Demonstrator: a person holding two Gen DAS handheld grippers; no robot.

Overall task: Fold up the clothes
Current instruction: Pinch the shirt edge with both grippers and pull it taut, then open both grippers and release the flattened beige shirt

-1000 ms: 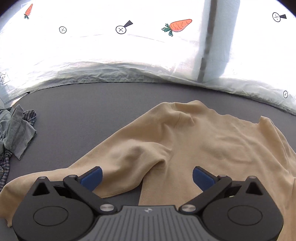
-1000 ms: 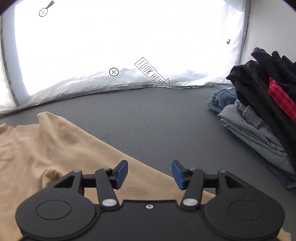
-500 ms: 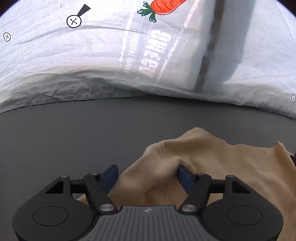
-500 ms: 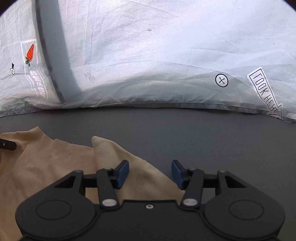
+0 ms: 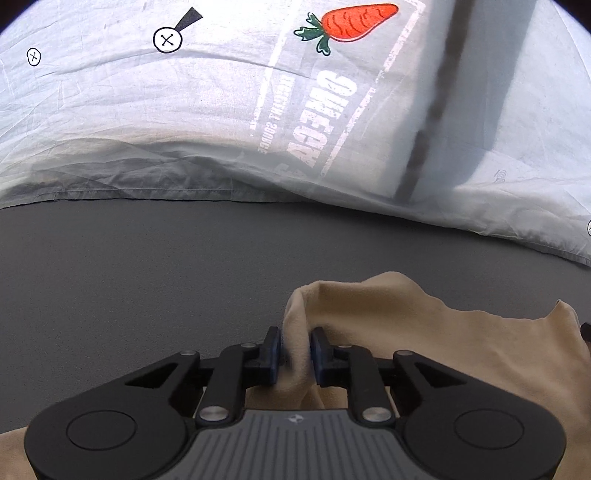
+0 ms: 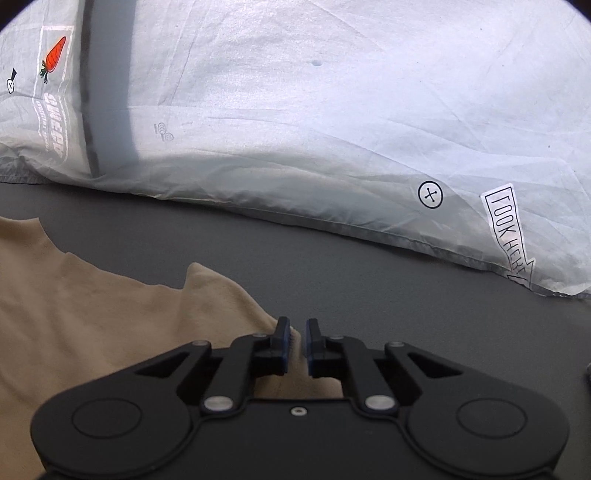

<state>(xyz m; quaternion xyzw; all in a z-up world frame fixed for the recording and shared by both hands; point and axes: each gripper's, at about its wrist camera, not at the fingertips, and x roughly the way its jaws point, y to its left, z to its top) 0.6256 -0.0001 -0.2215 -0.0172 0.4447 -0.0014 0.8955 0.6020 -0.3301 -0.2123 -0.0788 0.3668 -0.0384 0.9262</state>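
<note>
1. Beige cloth, a soft shirt (image 5: 424, 332), lies on the dark grey surface (image 5: 147, 277), spread over the near part of it and reaching up to both tongs.
2. In the left wrist view, the left tongs (image 5: 295, 350) are clenched on a raised fold of the shirt; the cloth is squeezed between the two blue pads (image 5: 274, 350) and stands up in a small ridge just in front of them.
3. From this ridge the shirt runs to the right and toward the near edge of the surface, with a wavy border at its far side.
4. In the right wrist view, the right tongs (image 6: 297, 343) are almost fully closed on the shirt (image 6: 92, 332); a thin edge of the cloth sits between the blue pads (image 6: 282, 347), with only a narrow gap visible.
5. Here the shirt lies to the left of the tongs and passes under them; a pointed corner of the cloth rises a little, between the tongs and the far edge of the surface.
6. Along the far edge of the surface hangs a white sheet (image 6: 332, 110), touching the surface with its hem.
7. On the sheet are printed an orange carrot (image 5: 351, 22), small circles with a cross (image 6: 430, 194) and an arrow label (image 6: 508, 236).
</note>
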